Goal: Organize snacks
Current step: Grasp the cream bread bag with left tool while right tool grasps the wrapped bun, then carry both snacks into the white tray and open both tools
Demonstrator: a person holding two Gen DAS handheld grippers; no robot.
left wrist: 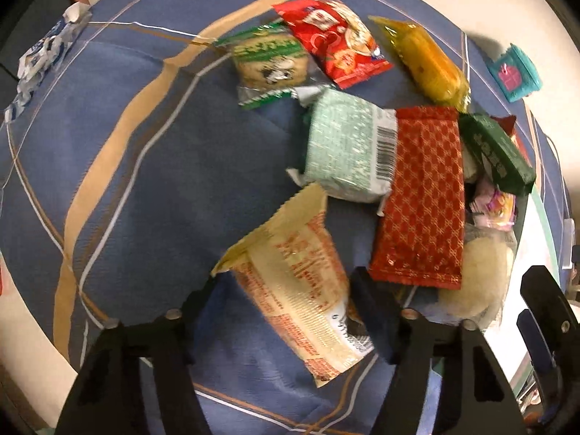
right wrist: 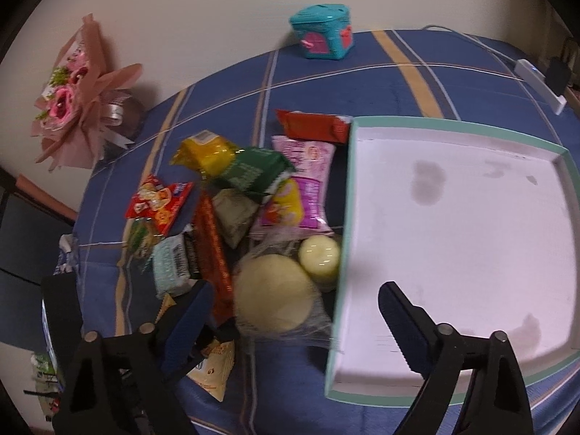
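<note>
Your left claw (left wrist: 286, 297) points straight down at the cream snack packet (left wrist: 301, 290), one finger on each side of it; whether the pads press it yet, you cannot tell. That packet lies on the blue cloth (left wrist: 163, 166), just beside the snack pile (right wrist: 253, 210). Your right claw (right wrist: 293, 304) stands open over the wrapped round cake (right wrist: 275, 297), beside the white tray (right wrist: 464, 246).
</note>
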